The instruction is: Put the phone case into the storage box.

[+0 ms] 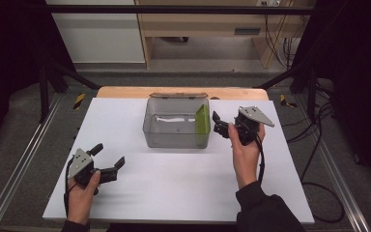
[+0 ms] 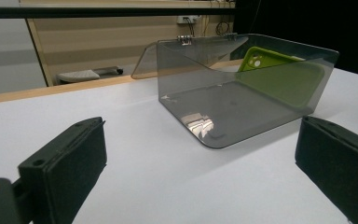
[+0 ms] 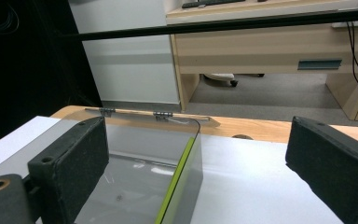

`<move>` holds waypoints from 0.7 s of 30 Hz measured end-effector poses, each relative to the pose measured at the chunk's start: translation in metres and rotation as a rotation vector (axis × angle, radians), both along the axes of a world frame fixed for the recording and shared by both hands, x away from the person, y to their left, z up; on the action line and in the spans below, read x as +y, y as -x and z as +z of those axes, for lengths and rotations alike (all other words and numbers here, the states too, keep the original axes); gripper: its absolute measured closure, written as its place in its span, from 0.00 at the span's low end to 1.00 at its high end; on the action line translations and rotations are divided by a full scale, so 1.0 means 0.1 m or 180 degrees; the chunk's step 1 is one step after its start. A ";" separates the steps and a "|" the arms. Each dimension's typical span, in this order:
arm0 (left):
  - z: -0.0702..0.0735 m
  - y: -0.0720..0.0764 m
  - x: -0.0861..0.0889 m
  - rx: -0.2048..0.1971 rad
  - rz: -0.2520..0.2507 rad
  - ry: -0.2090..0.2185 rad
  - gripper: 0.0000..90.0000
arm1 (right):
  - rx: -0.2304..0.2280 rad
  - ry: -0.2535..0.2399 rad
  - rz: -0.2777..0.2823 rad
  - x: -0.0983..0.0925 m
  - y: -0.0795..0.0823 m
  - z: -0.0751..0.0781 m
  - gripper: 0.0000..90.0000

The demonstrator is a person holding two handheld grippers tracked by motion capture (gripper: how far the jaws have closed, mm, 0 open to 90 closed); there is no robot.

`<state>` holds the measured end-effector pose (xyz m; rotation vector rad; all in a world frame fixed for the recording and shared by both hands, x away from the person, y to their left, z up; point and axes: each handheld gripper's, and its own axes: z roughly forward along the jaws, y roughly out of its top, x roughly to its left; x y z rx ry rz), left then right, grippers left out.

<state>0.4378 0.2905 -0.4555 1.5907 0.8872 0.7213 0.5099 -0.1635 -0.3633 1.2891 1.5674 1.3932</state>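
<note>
Nearest, the left gripper [image 1: 107,159] rests open and empty on the white worktop [image 1: 174,188], well clear of things. Farther, the right gripper [image 1: 217,123], jaws spread, hovers just beside the clear box [image 1: 174,137], where a green phone case [image 1: 202,121] stands against the right wall. A grasp would likely need to straddle case and wall squarely; open worktop surrounds the box.

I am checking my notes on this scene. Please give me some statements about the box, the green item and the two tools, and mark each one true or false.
1. The clear plastic box has its lid open. True.
2. The green phone case lies flat on the white table. False: it stands on edge inside the box, against its right wall.
3. The left tool is open and holds nothing. True.
4. The right tool grips the box wall. False: it is open beside the box.
</note>
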 end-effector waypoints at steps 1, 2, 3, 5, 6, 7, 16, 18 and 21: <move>0.00 0.00 0.01 -0.0001 0.0001 0.0009 0.02 | -0.0003 -0.0002 -0.0006 -0.01 0.00 0.00 0.07; 0.00 0.00 0.01 -0.0001 0.0003 0.0006 0.02 | -0.0004 -0.0010 -0.0009 -0.03 0.01 0.01 0.07; 0.00 0.00 0.01 -0.0002 0.0007 0.0005 0.02 | -0.0006 -0.0013 -0.0008 -0.04 0.01 0.01 0.07; 0.00 0.00 0.02 -0.0005 0.0010 0.0011 0.02 | -0.0001 -0.0023 -0.0001 -0.06 0.02 0.01 0.07; 0.01 0.00 0.03 -0.0005 0.0008 0.0008 0.02 | -0.0004 -0.0024 0.0000 -0.06 0.02 0.01 0.06; 0.01 0.00 0.04 -0.0001 0.0006 0.0005 0.02 | -0.0013 -0.0027 0.0001 -0.08 0.02 0.01 0.06; 0.02 0.02 0.09 0.0016 -0.0017 0.0032 0.02 | -0.0048 -0.0021 0.0008 -0.25 0.09 -0.02 0.06; 0.02 0.03 0.10 0.0015 -0.0030 0.0033 0.02 | -0.0055 -0.0020 0.0005 -0.30 0.11 -0.03 0.06; 0.02 0.05 0.13 0.0023 -0.0037 0.0014 0.02 | -0.0055 -0.0011 -0.0010 -0.40 0.15 -0.05 0.06</move>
